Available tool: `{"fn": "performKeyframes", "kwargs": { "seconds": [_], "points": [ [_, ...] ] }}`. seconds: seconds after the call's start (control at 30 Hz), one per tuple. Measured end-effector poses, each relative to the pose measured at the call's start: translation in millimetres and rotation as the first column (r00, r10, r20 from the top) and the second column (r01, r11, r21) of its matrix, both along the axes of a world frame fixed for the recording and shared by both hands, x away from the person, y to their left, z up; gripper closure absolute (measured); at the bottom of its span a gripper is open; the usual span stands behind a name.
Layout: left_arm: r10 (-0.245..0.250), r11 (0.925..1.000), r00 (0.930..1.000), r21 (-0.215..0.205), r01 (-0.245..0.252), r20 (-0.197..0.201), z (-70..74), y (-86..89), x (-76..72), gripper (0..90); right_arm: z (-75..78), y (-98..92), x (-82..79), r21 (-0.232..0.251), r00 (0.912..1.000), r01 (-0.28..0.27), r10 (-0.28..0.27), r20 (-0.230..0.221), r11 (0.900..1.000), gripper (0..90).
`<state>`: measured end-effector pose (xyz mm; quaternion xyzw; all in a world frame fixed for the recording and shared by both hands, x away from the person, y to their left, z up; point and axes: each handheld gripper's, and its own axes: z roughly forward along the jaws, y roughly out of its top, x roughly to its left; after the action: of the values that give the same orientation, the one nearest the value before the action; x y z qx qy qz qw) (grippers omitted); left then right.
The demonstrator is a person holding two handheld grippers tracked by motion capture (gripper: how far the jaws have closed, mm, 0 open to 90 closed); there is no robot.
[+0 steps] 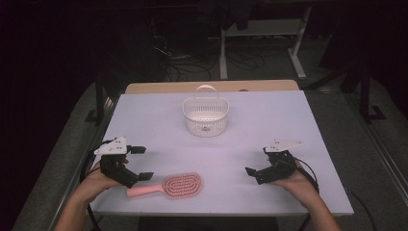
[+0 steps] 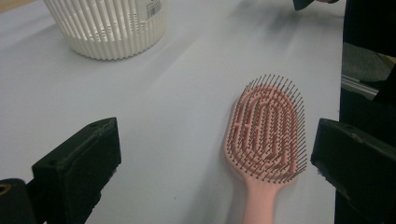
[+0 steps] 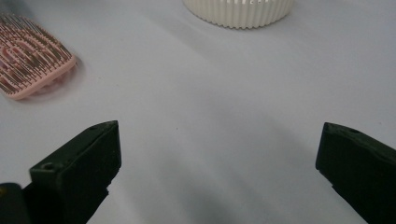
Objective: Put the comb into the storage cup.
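Note:
A pink hairbrush (image 1: 166, 186) lies bristles up near the table's front edge, its handle pointing left. My left gripper (image 1: 142, 162) stands open just left of it, one jaw close above the handle. In the left gripper view the brush (image 2: 267, 135) lies between the wide-apart jaws, nearer the right one, and the gripper (image 2: 215, 154) holds nothing. My right gripper (image 1: 257, 161) is open at the front right, well apart from the brush. In the right gripper view the brush head (image 3: 28, 60) sits far left, and nothing is between that gripper's (image 3: 217, 154) jaws.
A white slatted basket (image 1: 205, 117) with an upright handle stands at the middle back of the white table (image 1: 288, 115); it also shows as basket (image 2: 109, 25) and basket (image 3: 238, 9). A wooden strip runs behind the table. Desk legs and cables lie on the floor beyond.

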<state>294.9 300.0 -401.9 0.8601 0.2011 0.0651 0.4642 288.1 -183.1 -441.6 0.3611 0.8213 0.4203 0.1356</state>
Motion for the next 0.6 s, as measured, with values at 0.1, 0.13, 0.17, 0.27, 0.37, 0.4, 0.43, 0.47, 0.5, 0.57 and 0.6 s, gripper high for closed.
{"fn": "performKeyframes", "kwargs": {
  "seconds": [0.1, 0.13, 0.17, 0.27, 0.37, 0.4, 0.43, 0.47, 0.5, 0.57, 0.6],
  "points": [
    [-0.005, 0.9999, 1.0000, 0.014, 0.005, -0.002, -0.7, -1.6, -0.5, 1.4, 0.0, 0.1, 0.0, -0.001, 1.0000, -0.001, 0.001, 0.001, 1.000, 0.0],
    [-0.005, 0.9999, 1.0000, 0.014, 0.005, -0.002, -0.7, -1.6, -0.5, 1.4, 0.0, 0.1, 0.0, -0.001, 1.0000, -0.001, 0.001, 0.001, 1.000, 0.0],
    [-0.013, 0.9996, 0.9999, 0.024, 0.013, -0.001, -1.1, -2.3, -0.6, 1.4, 0.0, -0.1, 0.1, 0.000, 1.0000, -0.001, 0.001, 0.000, 1.000, 0.0],
    [-0.023, 0.9987, 0.9997, 0.046, 0.023, -0.005, -2.2, -4.6, -1.3, 1.4, 0.1, 0.0, 0.1, 0.000, 1.0000, -0.002, 0.002, 0.000, 1.000, 0.0],
    [-0.028, 0.9974, 0.9996, 0.067, 0.028, -0.005, -3.2, -6.3, -1.7, 1.4, 0.0, 0.1, 0.0, 0.000, 1.0000, -0.002, 0.002, 0.000, 1.000, 0.0],
    [-0.031, 0.9971, 0.9995, 0.070, 0.032, -0.008, -3.8, -6.9, -1.9, 1.4, 0.1, 0.1, 0.0, 0.000, 1.0000, -0.002, 0.002, 0.000, 1.000, 0.0],
    [-0.033, 0.9966, 0.9994, 0.076, 0.034, -0.010, -4.1, -7.2, -2.0, 1.4, 0.0, 0.1, 0.1, 0.002, 1.0000, -0.004, 0.004, 0.000, 1.000, 0.0],
    [-0.035, 0.9959, 0.9993, 0.083, 0.036, -0.011, -4.3, -7.5, -2.0, 1.4, 0.0, 0.2, 0.1, 0.002, 1.0000, -0.004, 0.004, 0.000, 1.000, 0.0],
    [-0.035, 0.9959, 0.9993, 0.083, 0.036, -0.011, -4.3, -7.5, -2.0, 1.4, 0.1, 0.3, 0.3, 0.003, 1.0000, -0.004, 0.004, 0.000, 1.000, 0.0],
    [-0.042, 0.9942, 0.9990, 0.098, 0.044, -0.017, -5.3, -9.0, -2.5, 1.5, -0.1, 0.4, 0.5, 0.002, 1.0000, -0.006, 0.006, -0.001, 1.000, 0.0],
    [-0.043, 0.9938, 0.9989, 0.101, 0.045, -0.019, -5.6, -9.8, -2.8, 1.5, -0.2, 0.5, 0.6, 0.002, 1.0000, -0.006, 0.006, -0.001, 1.000, 0.0]
  ]
}}
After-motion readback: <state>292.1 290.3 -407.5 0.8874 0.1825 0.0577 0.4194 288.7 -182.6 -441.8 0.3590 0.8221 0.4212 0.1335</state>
